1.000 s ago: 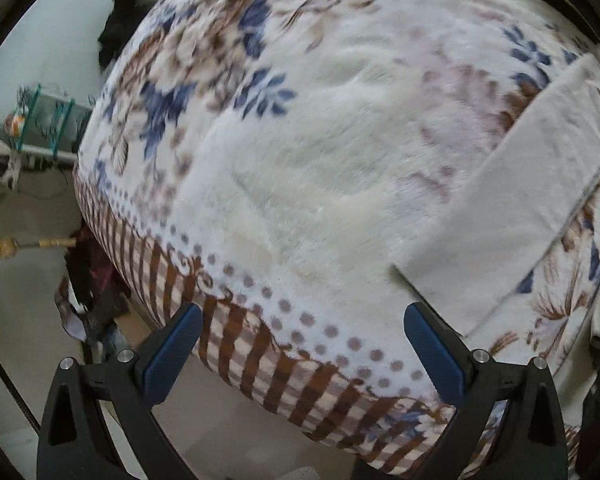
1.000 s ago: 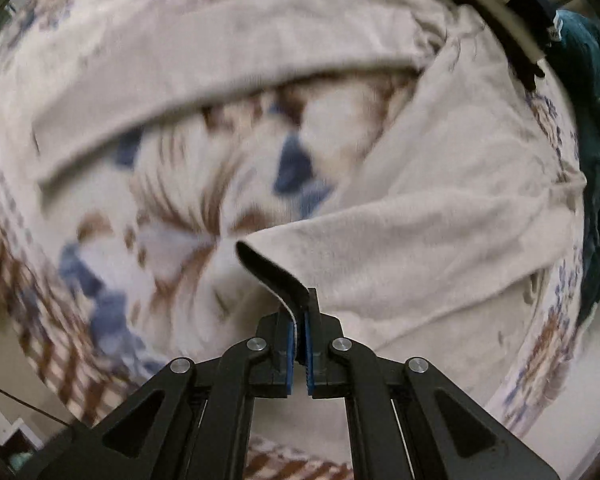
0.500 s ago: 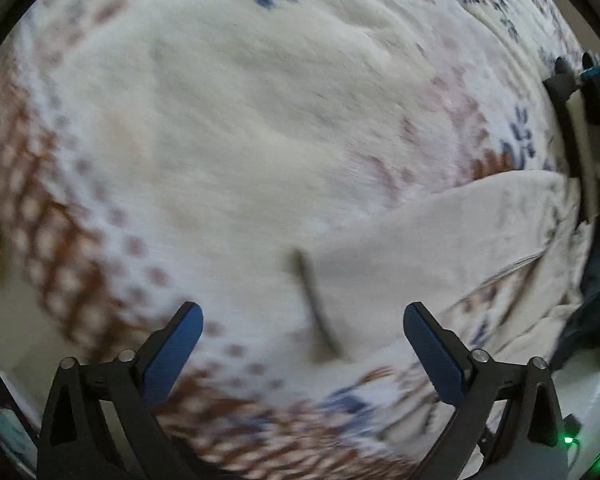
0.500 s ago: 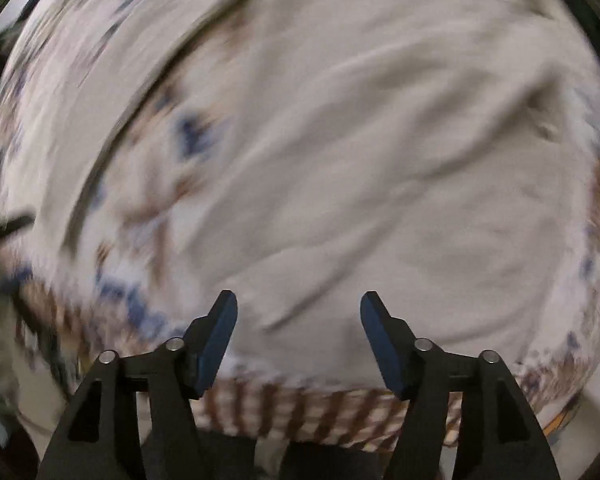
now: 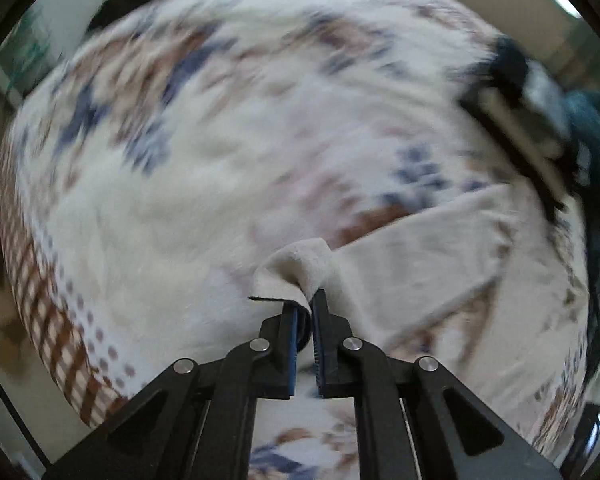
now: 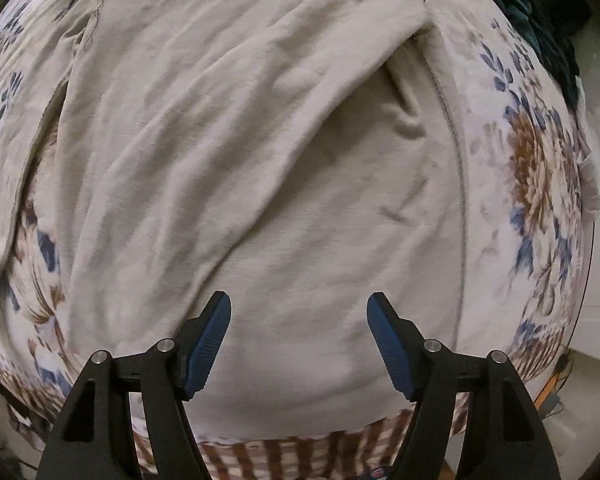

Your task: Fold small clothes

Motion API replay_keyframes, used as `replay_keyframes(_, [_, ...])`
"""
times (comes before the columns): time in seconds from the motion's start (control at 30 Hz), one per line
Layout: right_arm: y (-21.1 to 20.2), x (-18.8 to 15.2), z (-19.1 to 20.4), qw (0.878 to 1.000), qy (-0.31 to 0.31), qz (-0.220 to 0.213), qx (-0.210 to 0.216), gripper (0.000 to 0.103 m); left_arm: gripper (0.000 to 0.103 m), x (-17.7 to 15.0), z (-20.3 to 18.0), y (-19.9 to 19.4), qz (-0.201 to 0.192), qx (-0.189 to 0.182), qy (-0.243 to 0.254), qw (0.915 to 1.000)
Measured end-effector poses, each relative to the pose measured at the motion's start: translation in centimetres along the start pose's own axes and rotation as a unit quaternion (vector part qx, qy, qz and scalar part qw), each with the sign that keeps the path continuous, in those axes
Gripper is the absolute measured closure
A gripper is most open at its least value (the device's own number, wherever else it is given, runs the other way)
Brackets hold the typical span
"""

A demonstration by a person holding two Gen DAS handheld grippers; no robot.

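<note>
Left gripper (image 5: 305,312) pinches garment (image 5: 300,268) corner thinly at 6 o'clock, slip likely under pull; right gripper (image 6: 299,320) spread, idle over blanket (image 6: 540,184).

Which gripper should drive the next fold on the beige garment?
Left. The left gripper is shut on a corner of the beige garment, ready to carry it over. The right gripper hovers open above the garment's middle, holding nothing.
</note>
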State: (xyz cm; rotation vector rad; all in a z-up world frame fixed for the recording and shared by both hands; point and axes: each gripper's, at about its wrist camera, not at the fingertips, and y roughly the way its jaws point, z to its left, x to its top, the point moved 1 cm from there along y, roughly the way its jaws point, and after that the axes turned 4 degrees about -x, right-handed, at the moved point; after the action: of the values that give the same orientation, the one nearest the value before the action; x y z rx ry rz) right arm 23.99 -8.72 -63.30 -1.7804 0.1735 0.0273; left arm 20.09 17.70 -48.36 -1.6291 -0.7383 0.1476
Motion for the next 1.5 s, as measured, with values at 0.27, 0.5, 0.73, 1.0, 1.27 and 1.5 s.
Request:
replay_keyframes(0.27, [1.1, -0.1, -8.5, 0.999, 0.037, -0.007, 0.025, 0.018, 0.098, -4.6, -17.1, -3.9, -0.014, -0.113, 0.225, 0.9676])
replay_keyframes(0.5, [5.0, -4.1, -17.8, 0.994, 0.101, 0.044, 0.018, 0.018, 0.098, -17.7, -26.2, -2.3, 0.092, -0.18, 0.379, 0.903])
replay_keyframes(0.73, [7.6, -7.8, -25.3, 0.983, 0.152, 0.09, 0.042, 0.018, 0.083, -23.3, -24.8, 3.1, 0.244, -0.152, 0.401, 0.8696])
replay_keyframes(1.0, [3.5, -8.7, -28.9, 0.976, 0.159, 0.04, 0.145, 0.018, 0.024, -14.7, -19.0, 1.6, 0.18, -0.114, 0.335, 0.9179])
replay_keyframes(1.27, [6.1, -9.1, -25.8, 0.961, 0.113, 0.052, 0.248, 0.062, 0.024, -6.3, -14.4, 2.4, 0.119, -0.03, 0.246, 0.9614])
replay_keyframes(1.5, [6.3, -11.7, -27.7, 0.971, 0.148, 0.047, 0.182, 0.101, 0.024, -1.7, -15.1, 4.3, 0.097, -0.026, 0.182, 0.9781])
